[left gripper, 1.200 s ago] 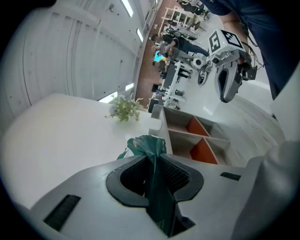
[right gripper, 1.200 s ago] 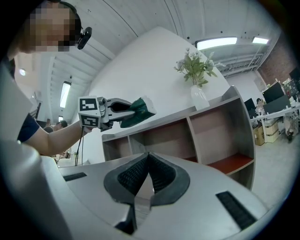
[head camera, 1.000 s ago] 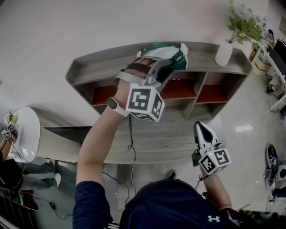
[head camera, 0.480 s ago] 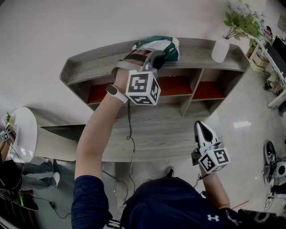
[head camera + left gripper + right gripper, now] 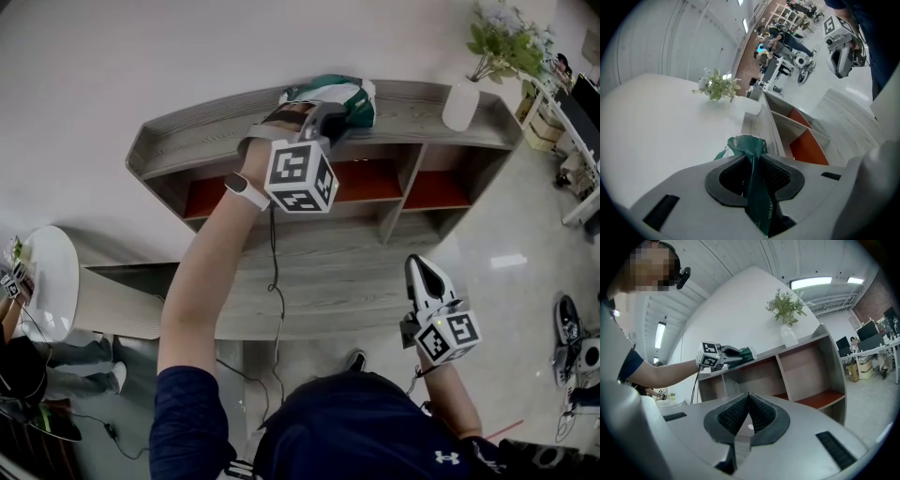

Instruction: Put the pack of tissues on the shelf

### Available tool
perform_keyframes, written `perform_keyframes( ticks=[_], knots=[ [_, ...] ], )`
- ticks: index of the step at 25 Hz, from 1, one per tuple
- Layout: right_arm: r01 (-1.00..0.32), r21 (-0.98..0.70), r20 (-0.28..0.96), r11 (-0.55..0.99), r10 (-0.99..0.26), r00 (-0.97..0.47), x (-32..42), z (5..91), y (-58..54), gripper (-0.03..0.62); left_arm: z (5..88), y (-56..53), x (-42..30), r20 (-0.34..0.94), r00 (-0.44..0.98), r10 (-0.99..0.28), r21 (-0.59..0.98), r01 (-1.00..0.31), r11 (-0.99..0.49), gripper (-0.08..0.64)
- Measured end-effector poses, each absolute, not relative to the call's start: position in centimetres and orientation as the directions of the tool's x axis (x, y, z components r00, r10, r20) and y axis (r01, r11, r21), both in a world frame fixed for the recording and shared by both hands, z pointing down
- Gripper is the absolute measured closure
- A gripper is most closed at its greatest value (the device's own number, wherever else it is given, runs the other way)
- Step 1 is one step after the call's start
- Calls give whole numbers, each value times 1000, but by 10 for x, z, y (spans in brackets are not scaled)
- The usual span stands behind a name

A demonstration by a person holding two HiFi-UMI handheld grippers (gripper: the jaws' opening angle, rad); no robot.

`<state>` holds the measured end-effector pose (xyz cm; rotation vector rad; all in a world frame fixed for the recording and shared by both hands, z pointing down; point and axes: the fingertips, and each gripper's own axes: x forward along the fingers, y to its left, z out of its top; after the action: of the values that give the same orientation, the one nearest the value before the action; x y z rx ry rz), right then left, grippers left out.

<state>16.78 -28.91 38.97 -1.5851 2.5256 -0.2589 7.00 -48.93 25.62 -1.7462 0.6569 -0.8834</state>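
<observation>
The pack of tissues (image 5: 339, 95), green and white in a soft wrapper, lies on the top board of the grey wooden shelf (image 5: 197, 142). My left gripper (image 5: 330, 125) reaches up to it, and a fold of the green wrapper (image 5: 749, 149) sits pinched between its pads. Its jaws are opening. In the right gripper view the pack (image 5: 744, 353) shows on the shelf top with the left gripper (image 5: 732, 357) on it. My right gripper (image 5: 421, 269) hangs low in front of the shelf, shut and empty (image 5: 748, 396).
A white vase (image 5: 460, 104) with a green plant (image 5: 506, 39) stands at the right end of the shelf top. Below are compartments with red backs (image 5: 370, 184) and a lower ledge (image 5: 328, 281). A round white table (image 5: 52, 277) is at left.
The left gripper and the pack have shifted a little to the left along the shelf top, then stayed still. The right gripper has not moved.
</observation>
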Motion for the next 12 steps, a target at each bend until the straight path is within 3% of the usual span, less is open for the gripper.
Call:
perform_keyframes(
  ticks=[7,12],
  knots=[
    [-877,-232,-28,420,-905,-425,166,392,-286,581,255,-490,70,244,583,-775,-945,-36,-325,433],
    [-878,-231,-26,420,-905,-425,162,394,-280,581,247,-483,69,205,616,-761,-943,-85,-322,341]
  ],
)
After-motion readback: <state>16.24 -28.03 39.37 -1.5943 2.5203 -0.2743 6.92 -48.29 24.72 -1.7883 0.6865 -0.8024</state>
